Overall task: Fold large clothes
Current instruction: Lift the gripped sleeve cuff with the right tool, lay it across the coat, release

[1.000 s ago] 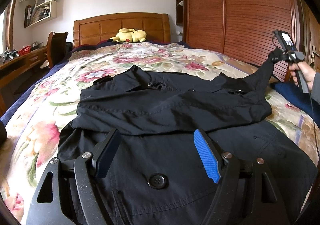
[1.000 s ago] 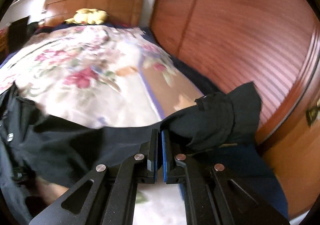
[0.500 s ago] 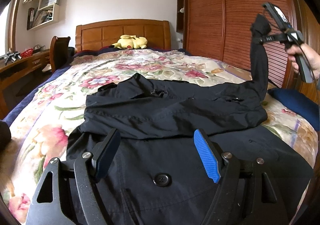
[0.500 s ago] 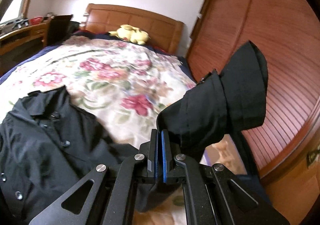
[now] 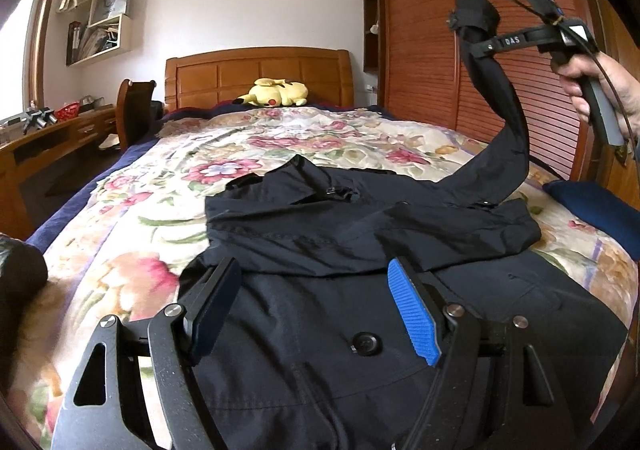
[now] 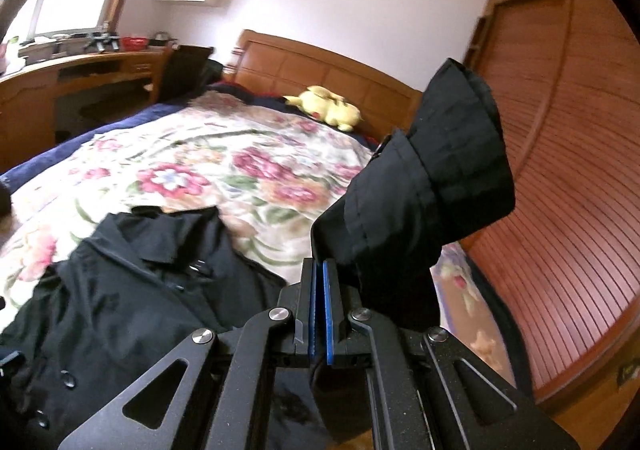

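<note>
One black coat point(image 5: 360, 234) lies spread on the bed point(image 5: 132, 234), its collar toward the headboard point(image 5: 256, 74) and its lower part nearest the left wrist camera. One sleeve point(image 5: 500, 122) rises off the coat's right side in a long arc, up into the air in front of the wardrobe point(image 5: 440, 50). The cuff point(image 6: 452, 178) at its end sticks out past the right gripper point(image 6: 319, 270), whose two blue-edged jaws are pressed together on the cloth just below that cuff. From the left wrist view the same gripper point(image 5: 472, 44) is held by one hand point(image 5: 600, 86) at the right edge, well above the bed.

The left gripper point(image 5: 316, 290) hovers over the lower front of the coat with its jaws wide apart and nothing between them; one pad shows dark, the other blue. One large round button point(image 5: 364, 342) lies on the cloth between the two fingers in that view. In the right wrist view two more small buttons point(image 6: 68, 378) show along the coat's front edge, and others may be hidden in folds.

The bed has one flowered cover with a dark blue border. One yellow plush toy point(image 5: 276, 92) lies against the headboard. A blue cushion point(image 5: 592, 202) sits at the bed's right edge. To the left stand one wooden desk point(image 5: 48, 138) and one chair point(image 5: 134, 110), with a wall shelf point(image 5: 100, 26) above.
</note>
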A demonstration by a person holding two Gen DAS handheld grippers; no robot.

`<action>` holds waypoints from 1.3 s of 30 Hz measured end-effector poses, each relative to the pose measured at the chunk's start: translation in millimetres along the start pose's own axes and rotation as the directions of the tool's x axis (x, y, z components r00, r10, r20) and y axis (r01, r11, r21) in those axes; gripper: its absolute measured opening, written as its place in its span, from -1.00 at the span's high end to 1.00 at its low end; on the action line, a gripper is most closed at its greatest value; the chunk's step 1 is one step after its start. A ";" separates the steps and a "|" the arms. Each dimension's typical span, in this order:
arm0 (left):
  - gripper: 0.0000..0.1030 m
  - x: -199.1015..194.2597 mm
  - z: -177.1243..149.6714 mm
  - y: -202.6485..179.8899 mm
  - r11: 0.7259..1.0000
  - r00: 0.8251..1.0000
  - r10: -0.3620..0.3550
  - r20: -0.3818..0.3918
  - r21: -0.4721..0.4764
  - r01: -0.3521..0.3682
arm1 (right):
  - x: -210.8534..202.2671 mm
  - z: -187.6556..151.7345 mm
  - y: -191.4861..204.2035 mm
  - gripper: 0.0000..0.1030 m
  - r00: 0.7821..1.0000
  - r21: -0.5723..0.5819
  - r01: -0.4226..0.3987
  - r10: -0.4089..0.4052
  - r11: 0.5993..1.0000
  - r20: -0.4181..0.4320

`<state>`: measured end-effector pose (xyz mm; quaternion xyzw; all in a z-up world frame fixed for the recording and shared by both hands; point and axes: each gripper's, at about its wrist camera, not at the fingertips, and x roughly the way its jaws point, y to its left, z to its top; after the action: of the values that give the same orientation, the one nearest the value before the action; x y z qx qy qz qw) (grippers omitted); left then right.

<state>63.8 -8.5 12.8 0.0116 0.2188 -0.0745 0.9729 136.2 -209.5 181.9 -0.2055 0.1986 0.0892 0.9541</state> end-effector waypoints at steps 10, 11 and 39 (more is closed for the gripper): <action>-0.50 -12.3 -1.3 22.1 0.999 1.000 0.026 0.011 -0.024 -0.026 | -11.8 14.0 62.3 0.95 0.992 -0.072 -0.122 0.124 0.990 0.022; -0.50 -13.2 -1.5 24.1 0.999 1.000 0.029 0.012 -0.026 -0.029 | -16.7 14.4 65.3 0.95 0.990 -0.075 -0.135 0.137 0.988 0.020; -0.50 -22.1 -7.3 80.1 0.987 0.993 0.114 0.009 -0.118 -0.112 | -9.9 -15.0 113.4 0.54 0.876 0.001 -0.474 0.472 0.880 -0.094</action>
<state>53.0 74.2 14.9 -0.0340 0.2139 -0.0064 0.9762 93.6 -114.7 133.0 -0.1652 0.2852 0.3124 0.8909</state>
